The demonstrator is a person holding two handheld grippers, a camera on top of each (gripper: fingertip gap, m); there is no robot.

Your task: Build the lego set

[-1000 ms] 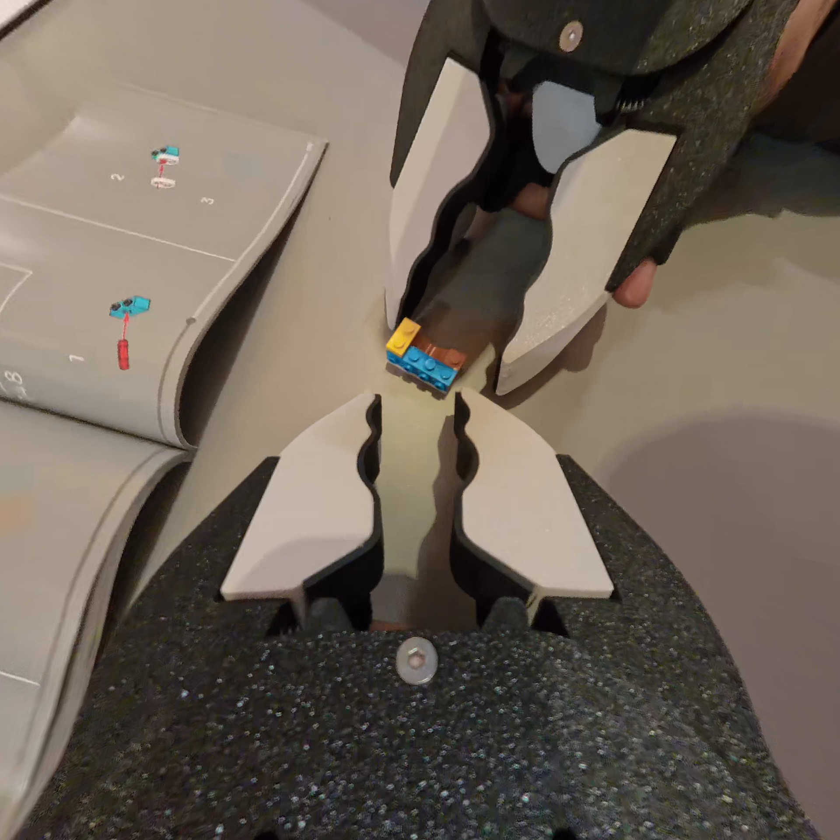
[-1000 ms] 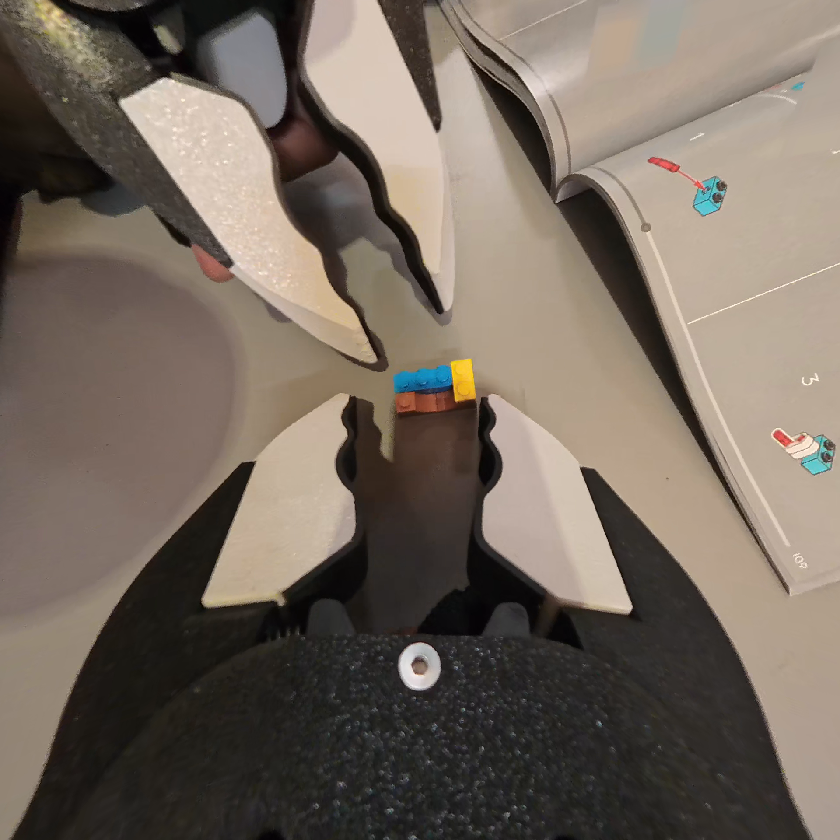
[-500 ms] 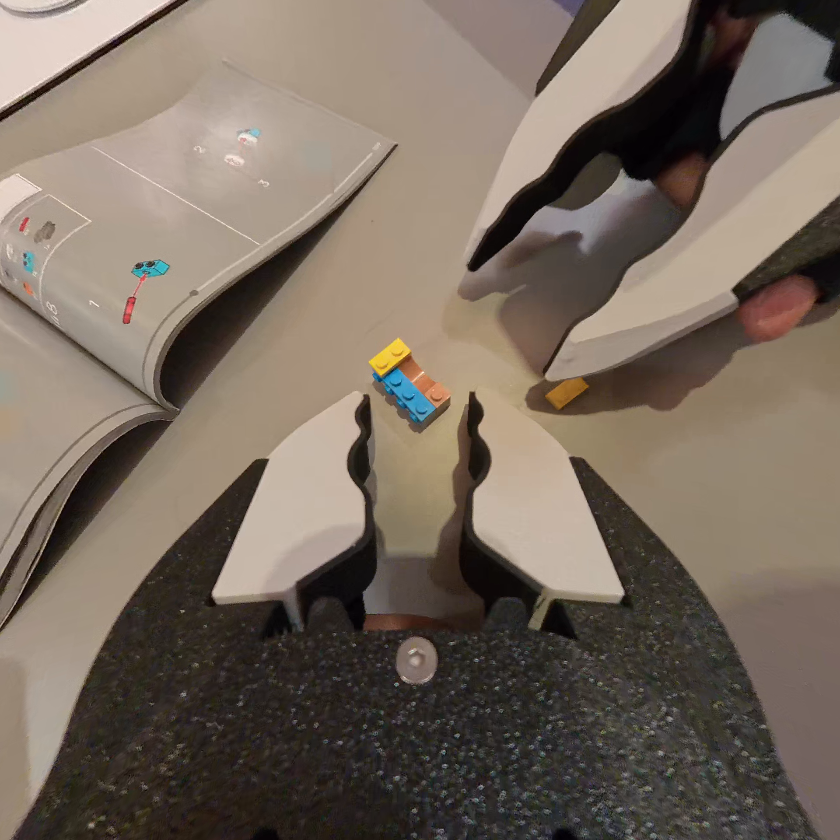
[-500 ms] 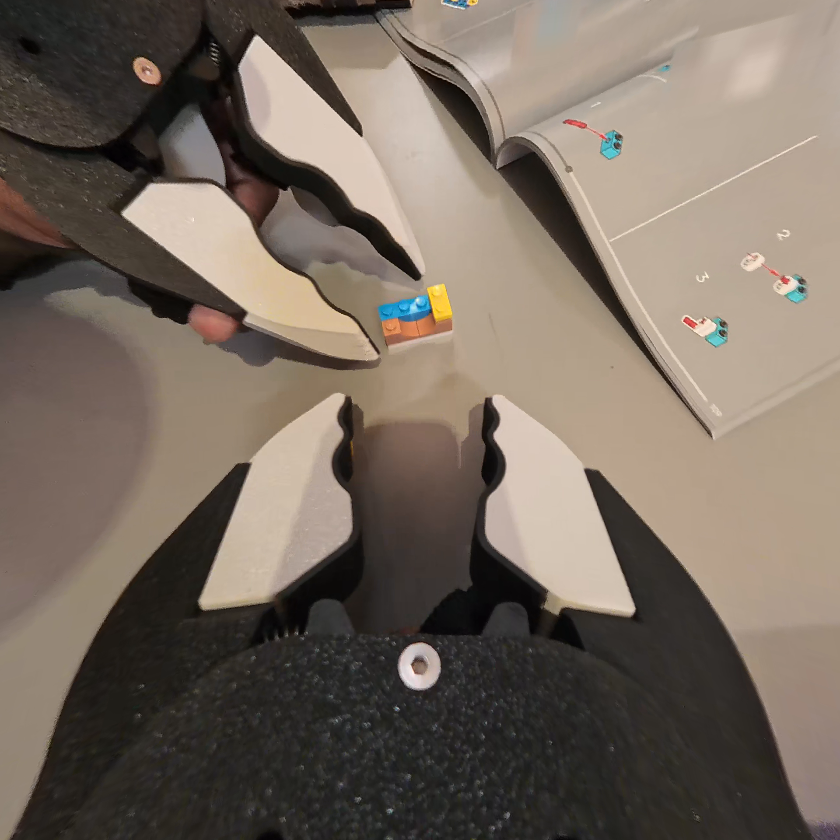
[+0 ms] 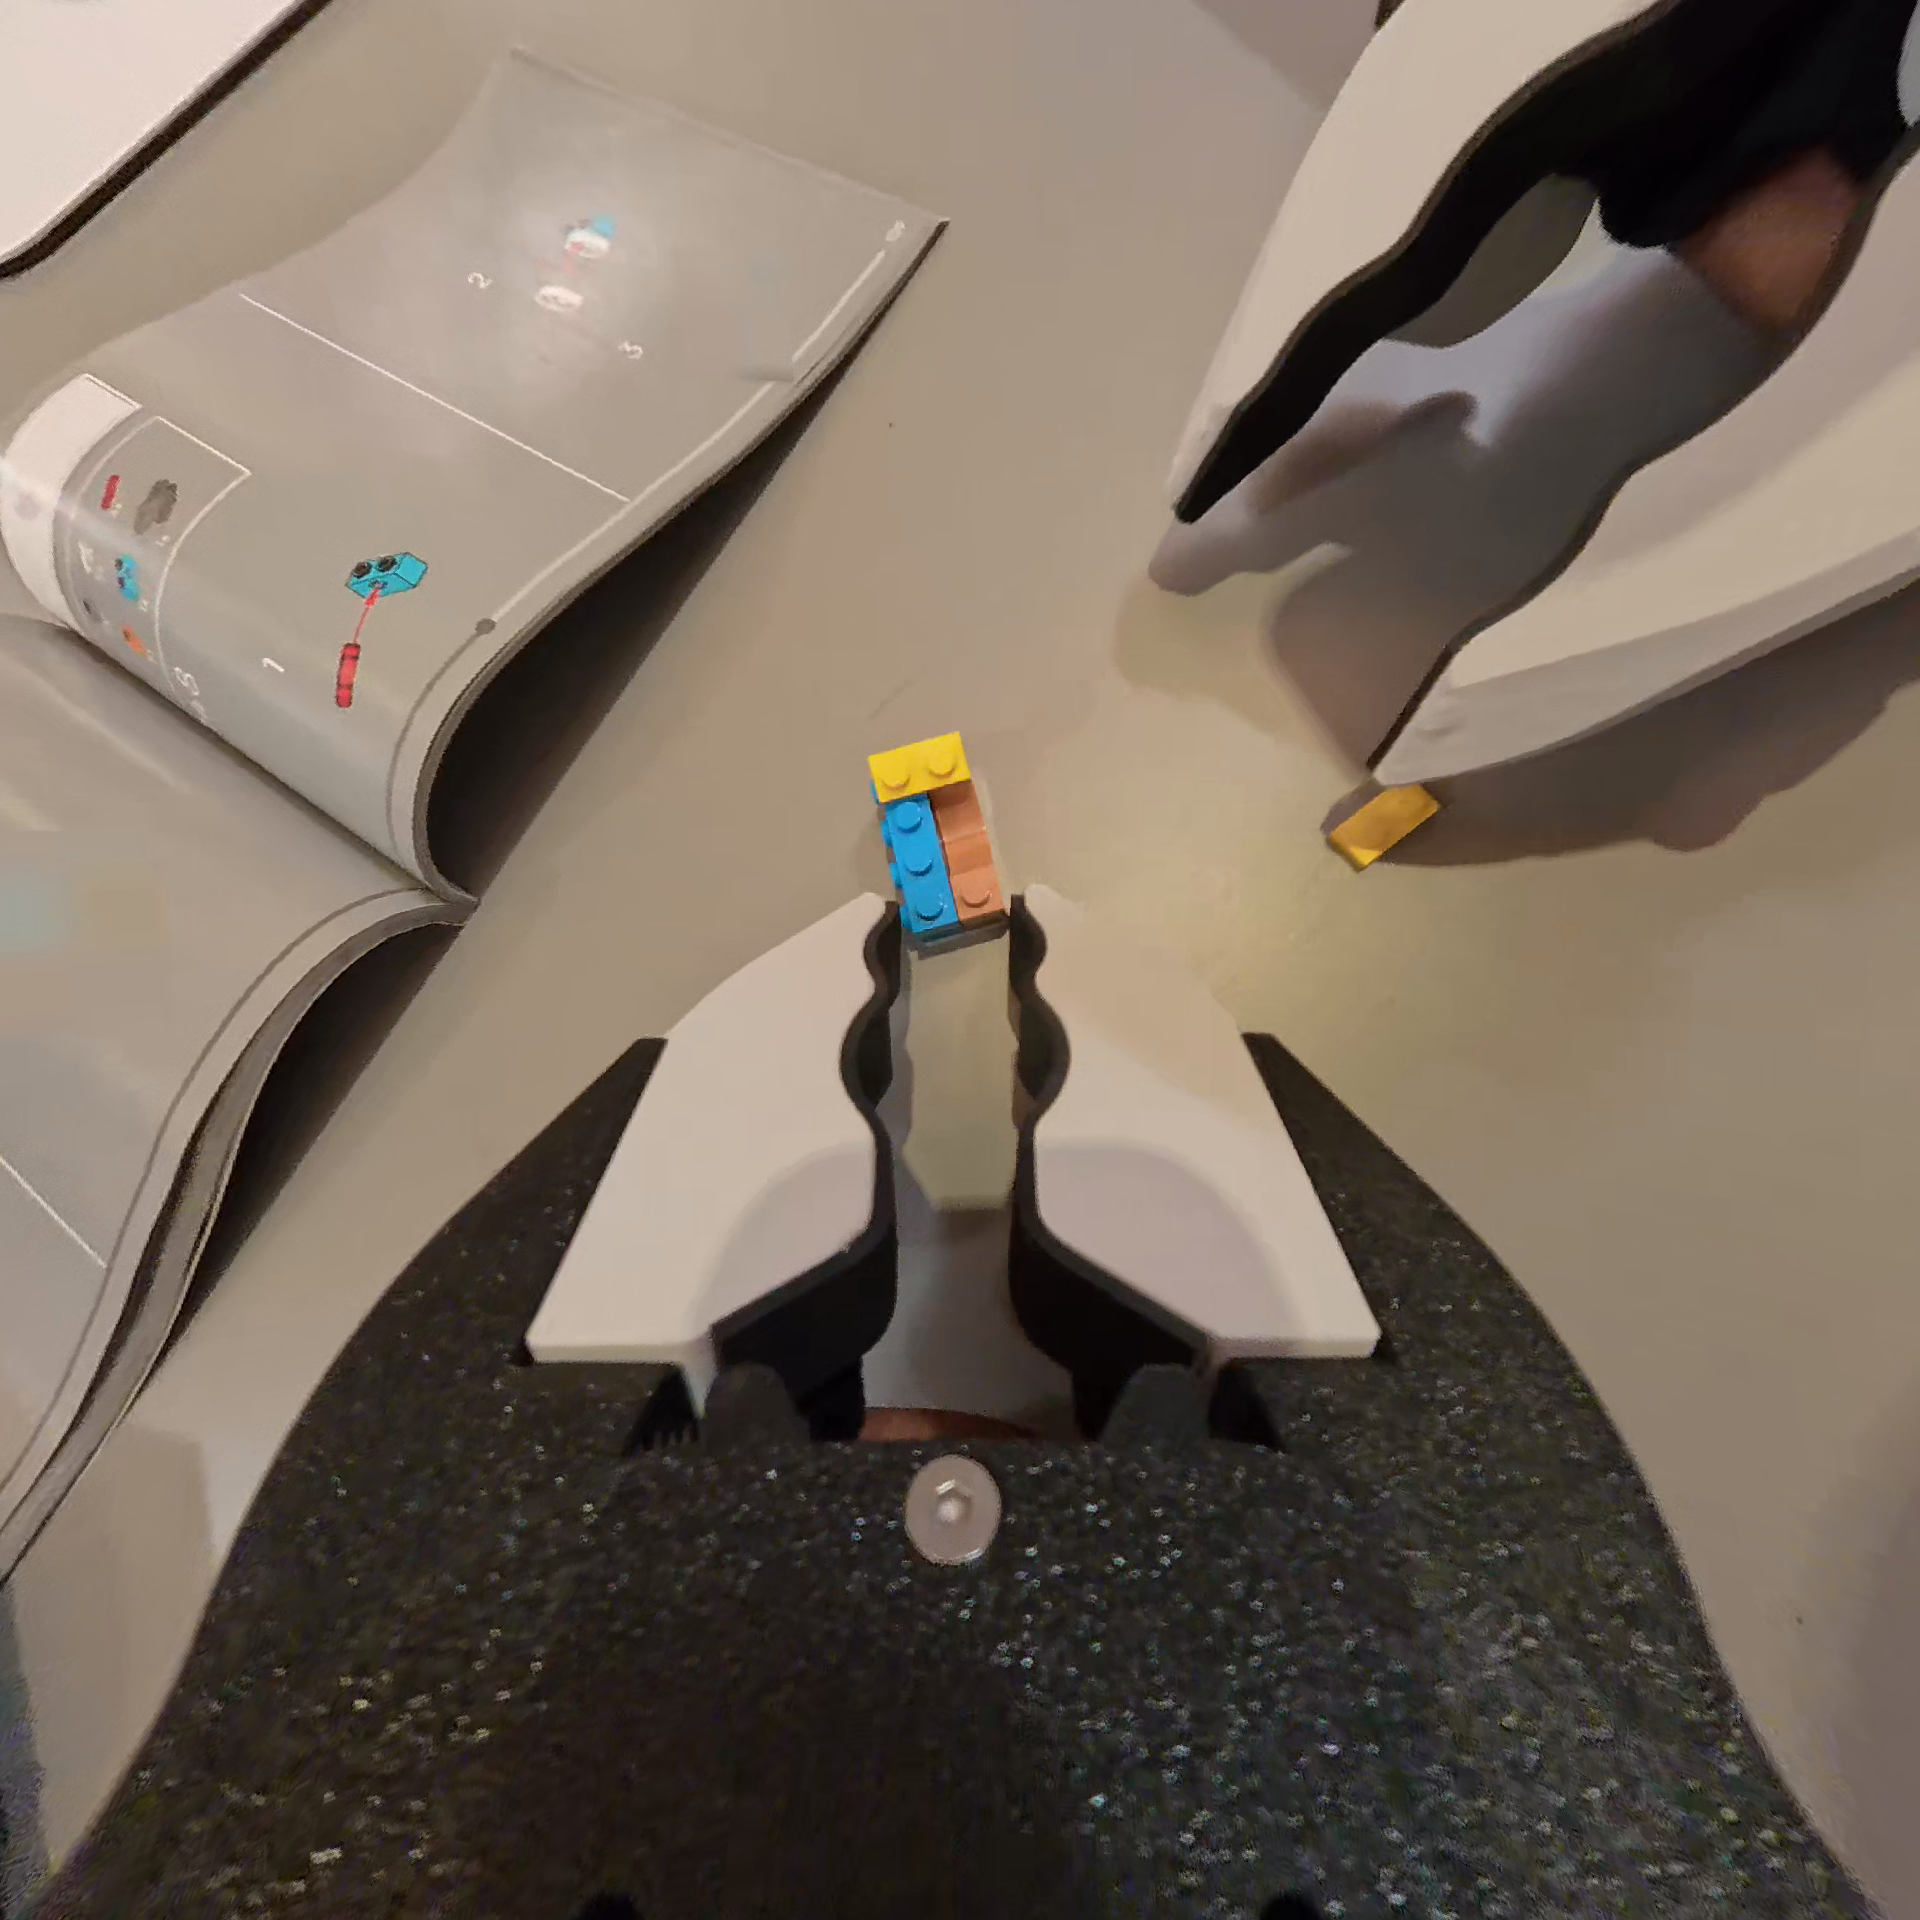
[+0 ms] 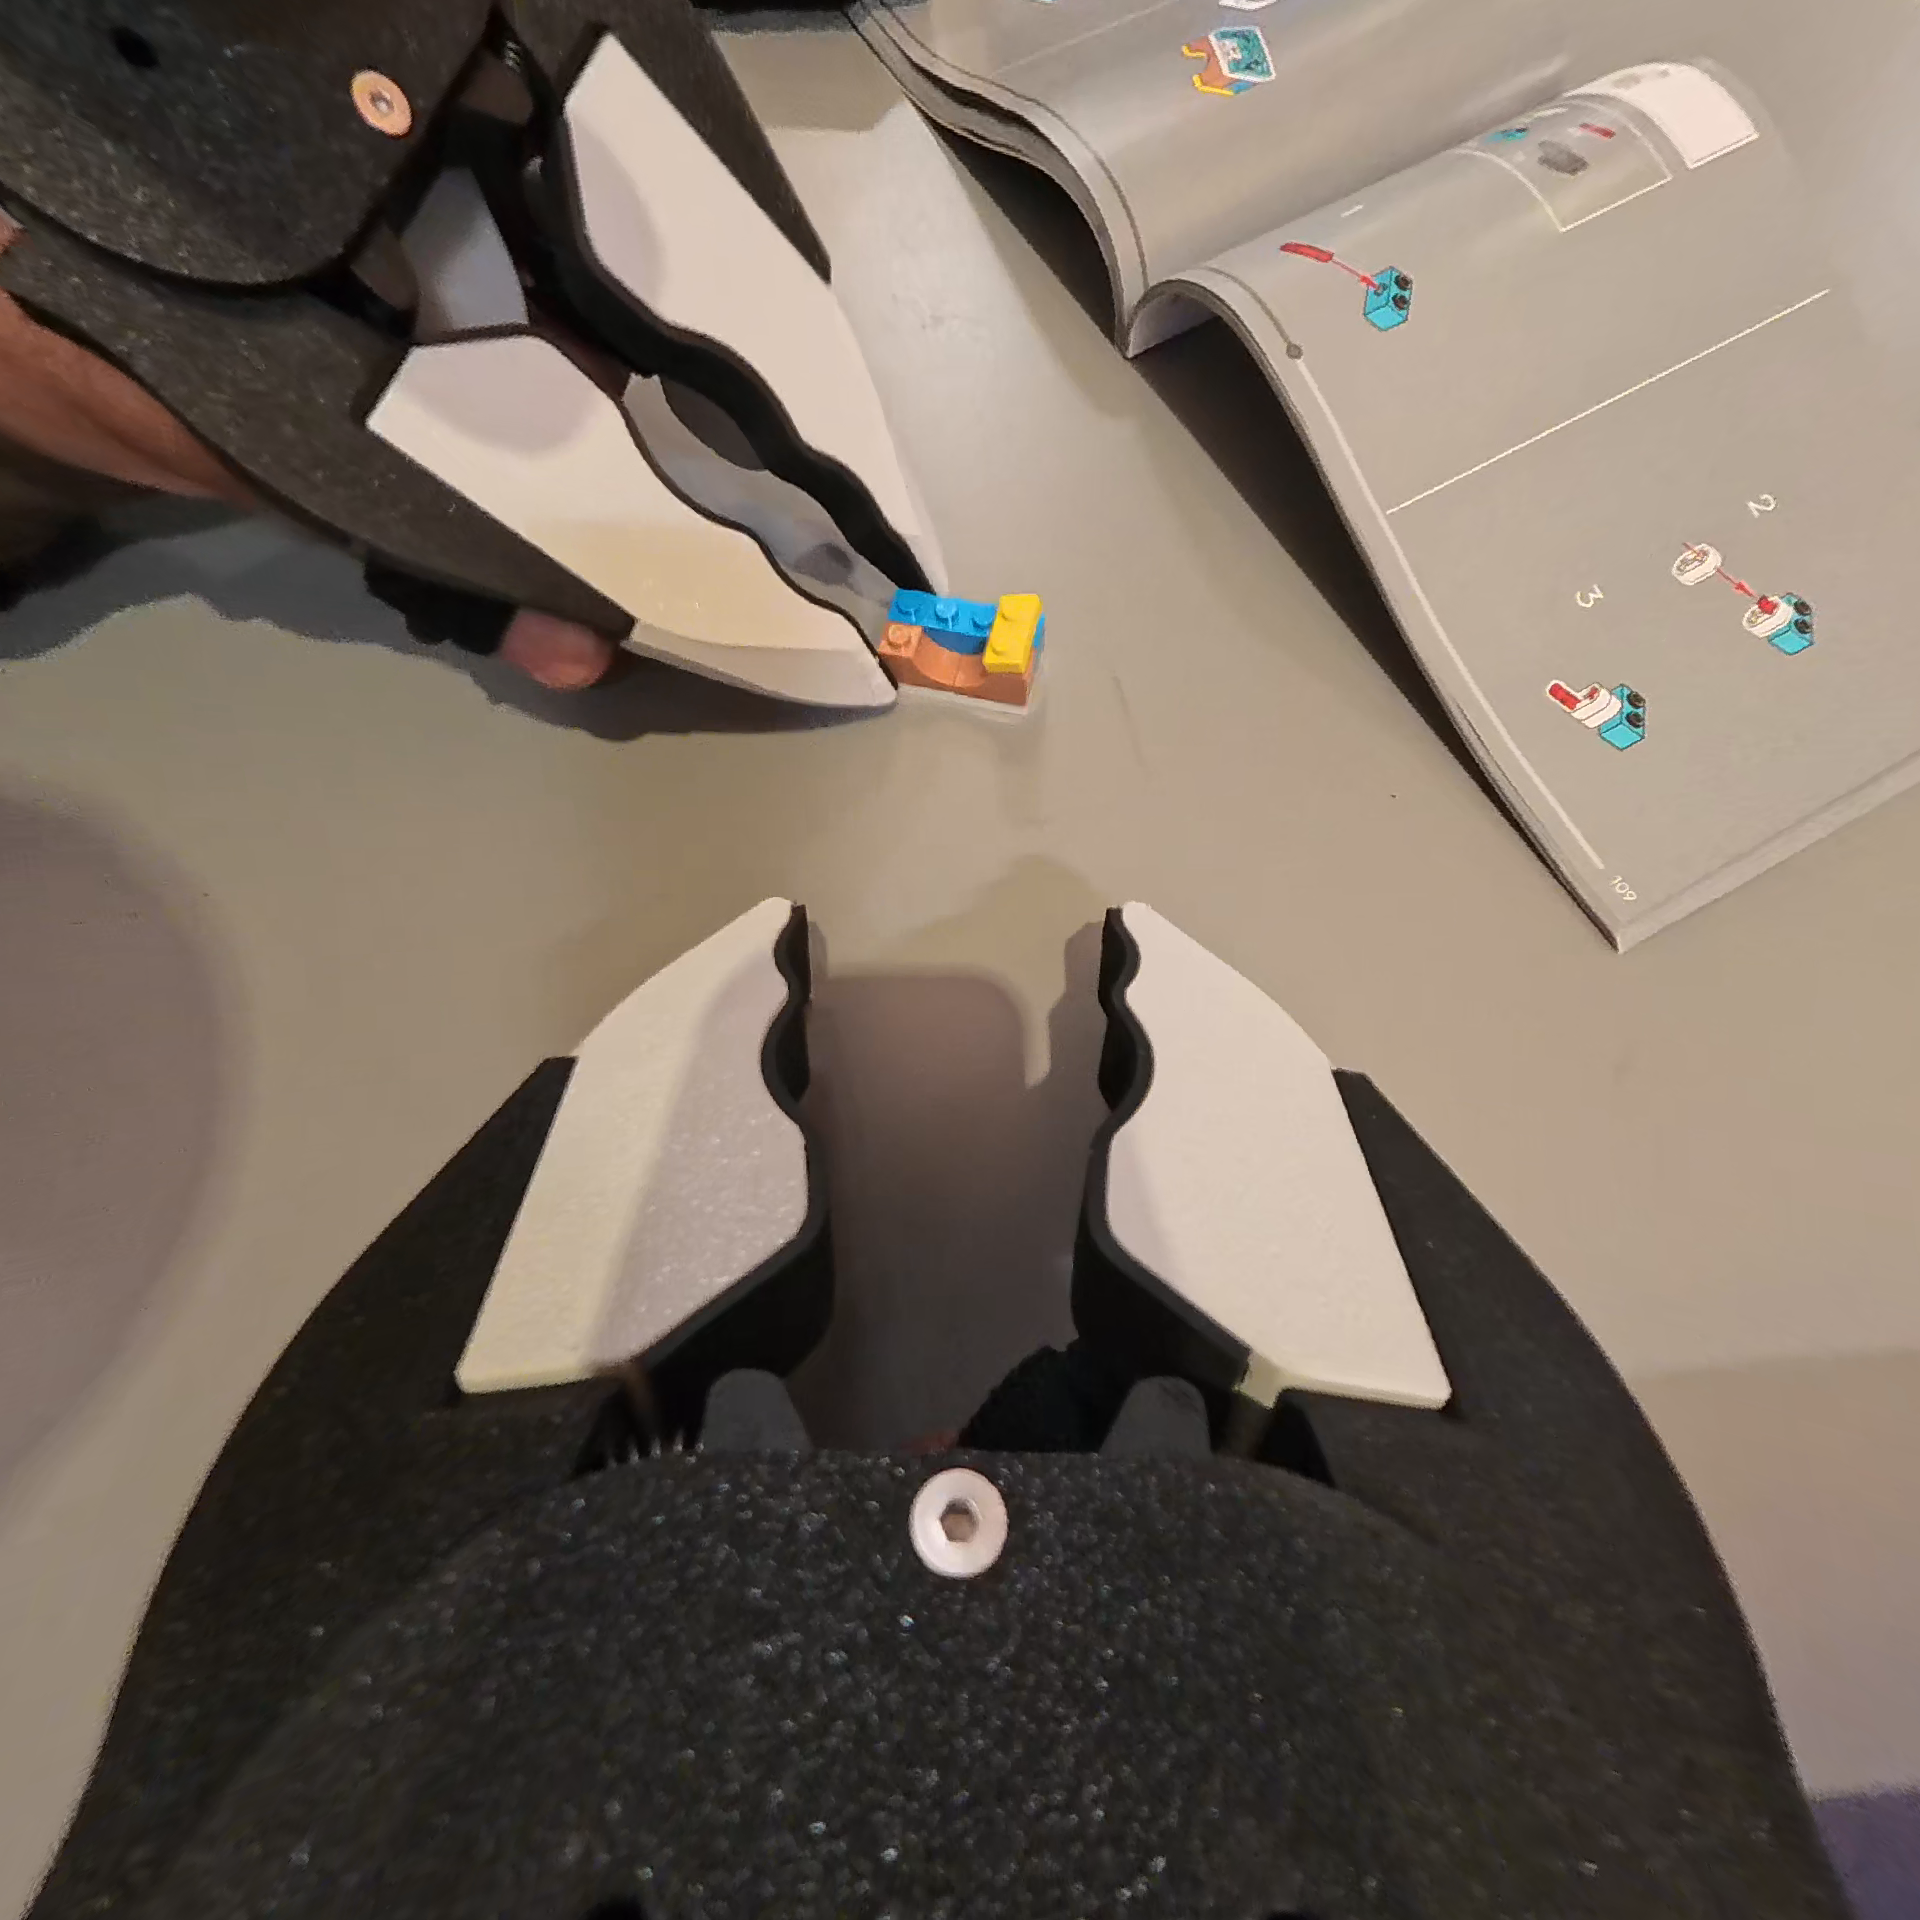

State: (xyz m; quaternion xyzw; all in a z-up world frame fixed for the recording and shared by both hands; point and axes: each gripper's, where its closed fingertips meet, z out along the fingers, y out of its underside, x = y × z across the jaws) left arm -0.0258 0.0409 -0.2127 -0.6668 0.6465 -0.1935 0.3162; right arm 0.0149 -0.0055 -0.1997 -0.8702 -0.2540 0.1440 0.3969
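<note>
The small brick build (image 5: 935,842) sits on the grey table (image 5: 1455,1143), long axis running straight away from the left gripper (image 5: 948,914), whose narrowly parted tips flank its near end. The right gripper (image 6: 951,925) hangs wide open, empty, near a loose yellow piece (image 5: 1382,823).

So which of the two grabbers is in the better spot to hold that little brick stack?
The left gripper. Its fingertips sit on either side of the near end of the small brick assembly. The right gripper is open and empty, away from the stack, with a loose yellow brick by one fingertip.
</note>
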